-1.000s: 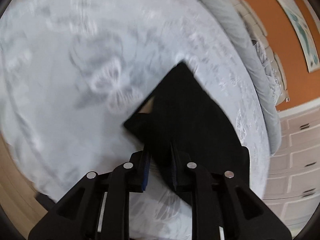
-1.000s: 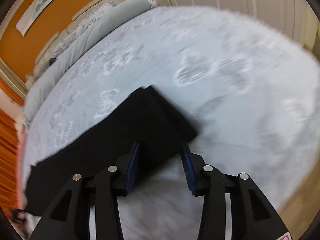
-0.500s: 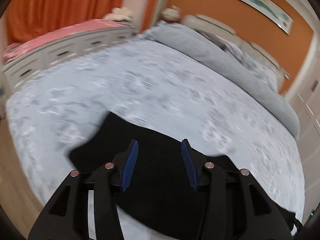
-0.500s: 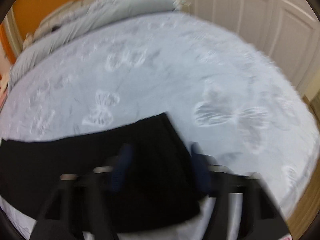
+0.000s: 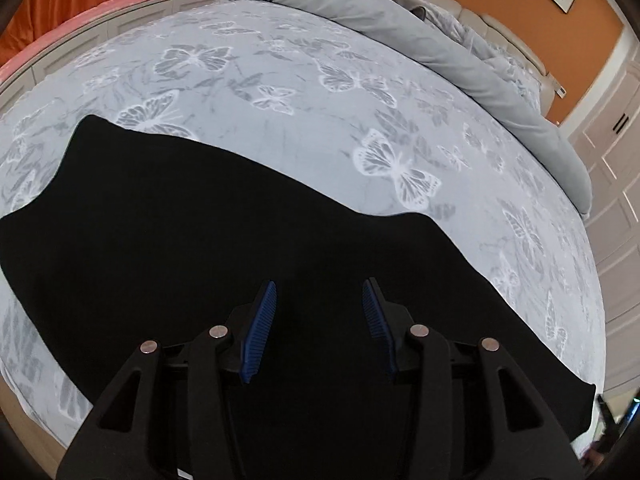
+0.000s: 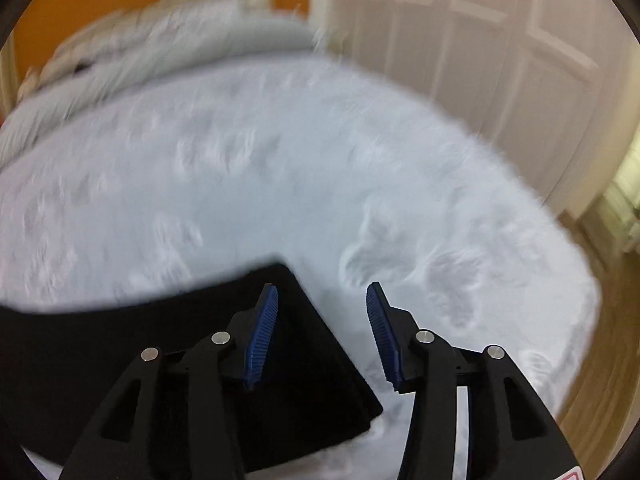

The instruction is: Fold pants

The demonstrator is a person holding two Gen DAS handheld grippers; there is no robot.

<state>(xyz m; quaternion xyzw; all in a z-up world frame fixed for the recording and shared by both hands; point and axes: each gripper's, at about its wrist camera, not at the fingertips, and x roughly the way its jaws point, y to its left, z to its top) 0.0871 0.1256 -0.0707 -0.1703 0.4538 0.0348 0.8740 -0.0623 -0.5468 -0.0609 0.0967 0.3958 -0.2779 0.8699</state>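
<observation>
The black pants (image 5: 200,220) lie flat as a long band across the near side of a bed (image 5: 320,100) with a pale butterfly-print cover. My left gripper (image 5: 319,292) hovers over the middle of the band, open, with nothing pinched between its blue pads. In the blurred right wrist view, my right gripper (image 6: 322,296) hangs over the squared end of the pants (image 6: 120,340). Its left finger is over the black cloth and its right finger over the bare cover (image 6: 280,160). Its jaws are opening, and no cloth is between them.
A rolled grey duvet (image 5: 420,32) lies along the head of the bed under an orange wall. White panelled doors (image 6: 480,40) stand to the right, with wooden floor (image 6: 600,340) beside the bed's edge. A pink-topped drawer unit (image 5: 60,36) stands at the far left.
My left gripper let go of the pants fold, opened and swung along the band. My right gripper shifted to the pants' end and its view turned toward the doors.
</observation>
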